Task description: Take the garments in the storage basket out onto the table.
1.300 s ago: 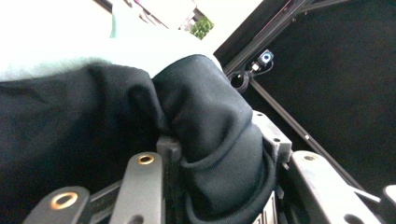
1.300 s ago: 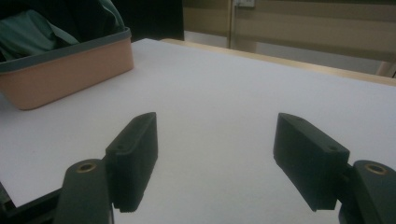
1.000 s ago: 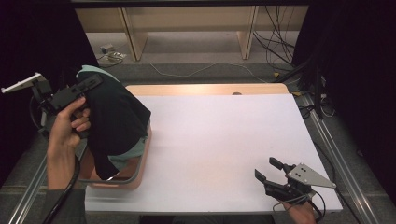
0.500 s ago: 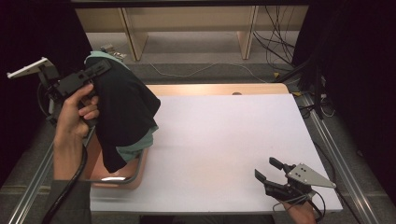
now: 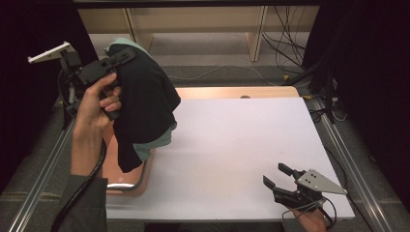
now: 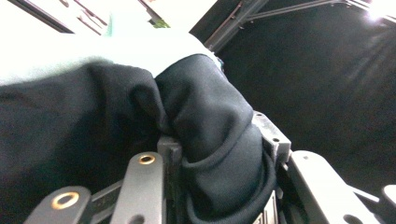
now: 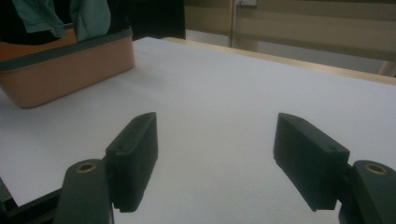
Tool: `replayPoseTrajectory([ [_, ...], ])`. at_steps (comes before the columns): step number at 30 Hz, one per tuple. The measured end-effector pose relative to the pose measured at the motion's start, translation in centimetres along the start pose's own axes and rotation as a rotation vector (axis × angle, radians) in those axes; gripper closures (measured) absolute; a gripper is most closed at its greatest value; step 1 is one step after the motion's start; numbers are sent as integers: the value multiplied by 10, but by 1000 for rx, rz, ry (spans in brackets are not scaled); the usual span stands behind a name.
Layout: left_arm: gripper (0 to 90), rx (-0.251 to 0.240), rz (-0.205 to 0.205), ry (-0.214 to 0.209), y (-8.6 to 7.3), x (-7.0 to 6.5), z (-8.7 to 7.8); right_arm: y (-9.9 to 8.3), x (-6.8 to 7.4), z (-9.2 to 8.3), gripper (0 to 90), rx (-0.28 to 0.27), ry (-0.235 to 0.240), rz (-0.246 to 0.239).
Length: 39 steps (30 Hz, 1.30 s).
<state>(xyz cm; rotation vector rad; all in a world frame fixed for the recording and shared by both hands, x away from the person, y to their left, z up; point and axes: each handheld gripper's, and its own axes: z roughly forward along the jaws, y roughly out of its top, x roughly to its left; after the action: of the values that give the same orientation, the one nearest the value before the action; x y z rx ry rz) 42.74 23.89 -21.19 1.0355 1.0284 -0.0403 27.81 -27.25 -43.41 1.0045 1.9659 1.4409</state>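
Note:
My left gripper is held high over the table's left edge, shut on a bunched black garment that hangs down from it. A pale green cloth hangs with it, showing below and behind the black fabric. Their lower ends reach into a salmon basket. In the left gripper view the black garment is pinched between the jaws, with pale green cloth behind. My right gripper rests low at the front right of the white table, open with nothing between its fingers.
The salmon basket stands at the table's front left corner, with green cloth above its rim. Wooden shelving legs and loose cables lie on the floor beyond the table. Metal rails run along both table sides.
My left hand has risen and moved toward the far side, drawing the black and green cloth higher out of the basket. The right gripper has stayed where it was.

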Motion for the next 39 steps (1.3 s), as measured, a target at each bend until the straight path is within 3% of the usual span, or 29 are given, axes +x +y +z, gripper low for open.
replayPoseTrajectory([
  [8,618,41,12,-55,-12,-23,32,0,0,0,313,-6,1,-2],
  [22,618,153,-27,-128,-50,-39,93,0,0,-1,313,-3,5,-6],
  [28,617,193,-29,-139,-68,-40,111,0,0,-2,313,-3,7,-8],
  [39,614,231,-52,-127,-89,-27,125,1,0,-1,313,-3,7,-8],
])
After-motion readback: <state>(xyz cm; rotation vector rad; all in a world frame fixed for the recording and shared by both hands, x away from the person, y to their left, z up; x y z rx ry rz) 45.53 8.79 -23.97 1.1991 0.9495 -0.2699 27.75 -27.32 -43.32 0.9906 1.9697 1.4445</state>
